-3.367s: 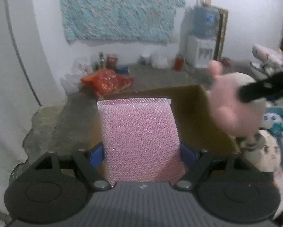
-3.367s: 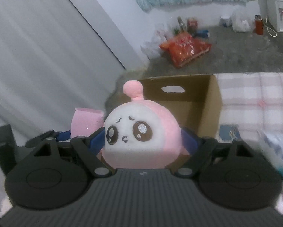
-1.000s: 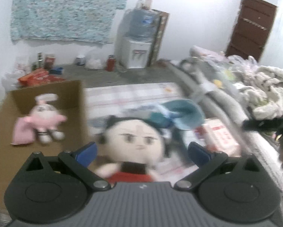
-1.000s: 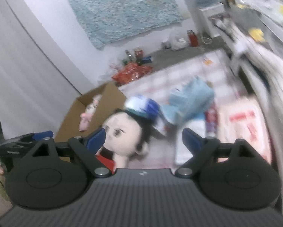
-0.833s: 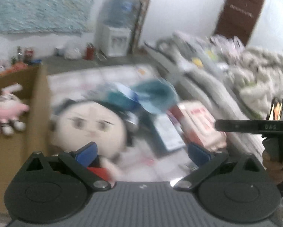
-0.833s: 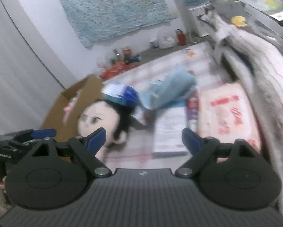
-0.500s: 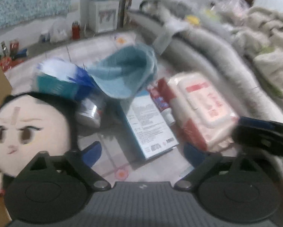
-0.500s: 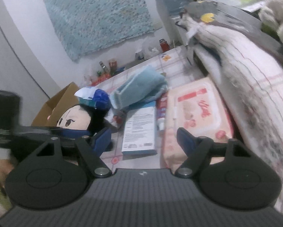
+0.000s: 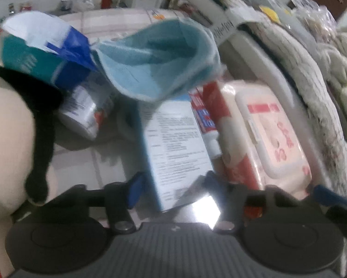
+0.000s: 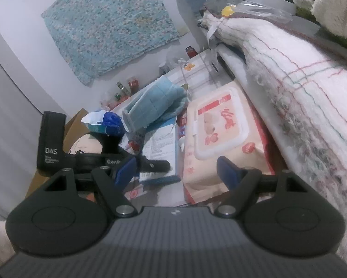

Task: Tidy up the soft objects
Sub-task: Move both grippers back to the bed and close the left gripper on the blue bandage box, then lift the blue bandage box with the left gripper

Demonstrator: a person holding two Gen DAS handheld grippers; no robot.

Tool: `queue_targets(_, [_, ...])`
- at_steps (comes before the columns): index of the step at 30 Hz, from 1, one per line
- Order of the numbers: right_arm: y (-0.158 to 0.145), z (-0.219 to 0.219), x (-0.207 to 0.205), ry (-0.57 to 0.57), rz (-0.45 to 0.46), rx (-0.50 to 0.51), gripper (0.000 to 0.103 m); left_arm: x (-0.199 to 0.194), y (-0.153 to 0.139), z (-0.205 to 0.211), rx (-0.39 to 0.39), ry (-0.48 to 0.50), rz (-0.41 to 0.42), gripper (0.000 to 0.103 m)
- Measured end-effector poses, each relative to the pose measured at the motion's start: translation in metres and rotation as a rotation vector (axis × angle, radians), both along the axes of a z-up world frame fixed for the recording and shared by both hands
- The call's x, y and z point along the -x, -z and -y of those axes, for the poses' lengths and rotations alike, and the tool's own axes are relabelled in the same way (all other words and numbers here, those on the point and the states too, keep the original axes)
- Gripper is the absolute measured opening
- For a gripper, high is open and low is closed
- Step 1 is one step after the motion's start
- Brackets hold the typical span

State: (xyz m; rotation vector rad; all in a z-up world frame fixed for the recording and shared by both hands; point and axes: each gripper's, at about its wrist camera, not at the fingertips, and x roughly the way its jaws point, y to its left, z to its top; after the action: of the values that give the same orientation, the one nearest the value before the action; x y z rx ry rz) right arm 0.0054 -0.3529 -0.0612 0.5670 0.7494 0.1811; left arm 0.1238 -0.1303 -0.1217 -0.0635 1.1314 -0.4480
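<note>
Clutter covers the checked sheet, and both grippers are low over it. The left gripper points steeply down with its jaws closing around the near end of a pale blue box; the blue fingertips sit on either side of that box, but the blur hides whether the pads press on it yet. Above the box lies a folded blue cloth, soft and rumpled, resting partly on the box and touching a red tube. To the left is a plush doll with black hair and a cream face, right at the frame's edge. Behind the doll sits a blue, white and teal packet, with a small can beside it.

Over on the right wrist view, the right gripper hangs with its jaws spread and nothing between them. Just ahead of it lies a pink pack of wipes, lid up, close beside a rolled checked blanket. A brown cardboard box shows behind the doll, on the far left.
</note>
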Motion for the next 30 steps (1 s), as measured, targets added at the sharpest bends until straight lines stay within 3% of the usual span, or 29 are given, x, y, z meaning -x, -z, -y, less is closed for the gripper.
queue_targets(2, [0.001, -0.002, 0.001, -0.004, -0.002, -0.005, 0.077, 0.003, -0.007, -0.006, 0.007, -0.017, 0.016, 0.035])
queue_targets(4, [0.004, -0.005, 0.003, -0.009, -0.007, -0.013, 0.077, 0.007, -0.016, -0.014, 0.026, -0.028, 0.029, 0.034])
queue_targets(12, [0.013, -0.022, 0.002, -0.02, -0.034, -0.056, 0.077, 0.03, -0.038, -0.016, -0.105, 0.032, 0.105, 0.029])
queue_targets(21, [0.024, -0.027, 0.002, -0.018, -0.062, -0.128, 0.077, 0.095, -0.056, -0.002, -0.471, 0.235, 0.325, 0.024])
queue_targets(25, [0.028, -0.024, 0.005, 0.0, -0.075, -0.137, 0.077, 0.107, -0.051, 0.007, -0.484, 0.282, 0.344, 0.022])
queue_targets(30, [0.029, -0.017, 0.012, 0.021, -0.077, -0.127, 0.077, 0.115, -0.042, 0.018, -0.43, 0.324, 0.324, 0.036])
